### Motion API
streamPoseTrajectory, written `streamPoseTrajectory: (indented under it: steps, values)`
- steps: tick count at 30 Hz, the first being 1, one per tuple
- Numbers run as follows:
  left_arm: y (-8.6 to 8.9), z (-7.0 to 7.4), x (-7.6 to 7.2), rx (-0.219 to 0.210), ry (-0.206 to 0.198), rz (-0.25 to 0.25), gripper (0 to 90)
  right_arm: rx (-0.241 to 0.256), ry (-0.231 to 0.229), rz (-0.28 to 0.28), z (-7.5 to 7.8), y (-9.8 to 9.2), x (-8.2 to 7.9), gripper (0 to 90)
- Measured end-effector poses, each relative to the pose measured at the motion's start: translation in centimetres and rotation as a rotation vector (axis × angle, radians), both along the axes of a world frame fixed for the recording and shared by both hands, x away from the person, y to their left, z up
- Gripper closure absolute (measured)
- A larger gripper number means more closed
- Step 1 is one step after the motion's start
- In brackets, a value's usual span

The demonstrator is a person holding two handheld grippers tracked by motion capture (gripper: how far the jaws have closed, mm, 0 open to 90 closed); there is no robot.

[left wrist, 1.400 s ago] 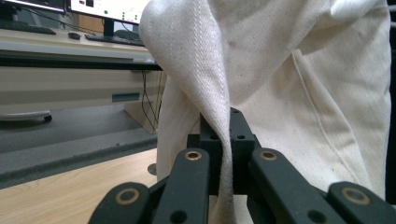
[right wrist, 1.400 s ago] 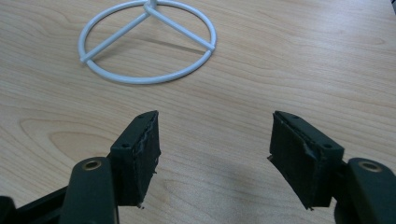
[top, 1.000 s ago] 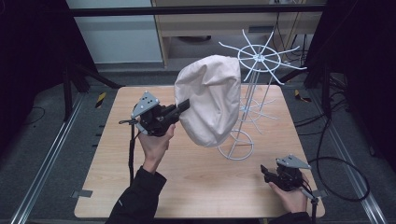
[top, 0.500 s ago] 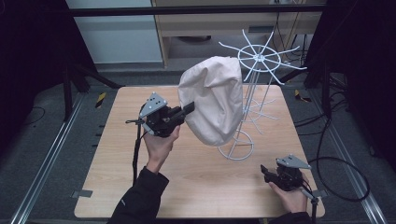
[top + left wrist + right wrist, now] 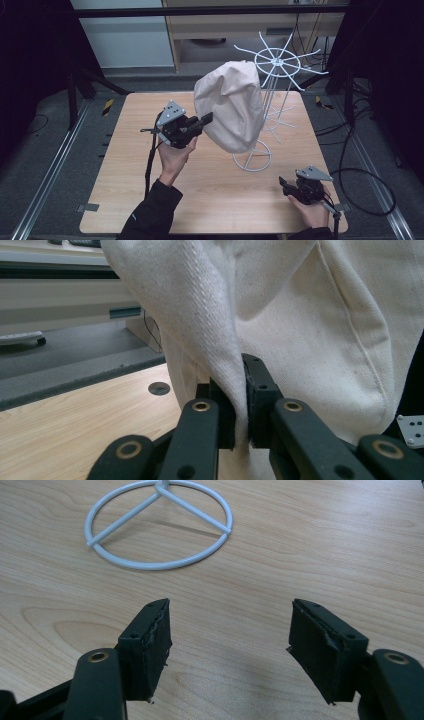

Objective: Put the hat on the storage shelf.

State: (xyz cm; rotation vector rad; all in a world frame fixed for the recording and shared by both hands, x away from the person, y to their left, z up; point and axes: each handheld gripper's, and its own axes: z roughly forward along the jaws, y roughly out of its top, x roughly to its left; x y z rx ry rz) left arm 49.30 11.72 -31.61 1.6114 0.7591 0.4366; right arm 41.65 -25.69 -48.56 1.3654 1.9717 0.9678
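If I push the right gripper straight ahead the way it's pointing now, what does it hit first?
Probably the white wire stand's ring base: the open right gripper points at it across bare table. Depth is unclear.

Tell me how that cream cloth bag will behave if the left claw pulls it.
Likely floppy: the cloth bag folds where the left claw pinches it. Probably light, since it hangs on the thin wire rack. A hard tug might tip that rack on its small ring base.

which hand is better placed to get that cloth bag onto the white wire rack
Left, probably. The left claw is shut on a fold of the cloth bag, held up beside the white wire rack. The right claw is open, holds nothing, and sits low over the table near the rack's ring base.
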Motion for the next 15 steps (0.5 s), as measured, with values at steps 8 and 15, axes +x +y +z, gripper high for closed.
streamPoseTrajectory:
  steps: [8,15]
  values:
    - [-0.12,-0.17,0.14,0.011,0.006,-0.003,77.8,0.0,0.0,0.0,0.0,-0.01,0.0,33.3]
    - [0.25,-0.2,0.09,0.005,0.005,-0.005,65.2,0.0,0.001,-0.002,0.01,-0.01,0.0,33.3]
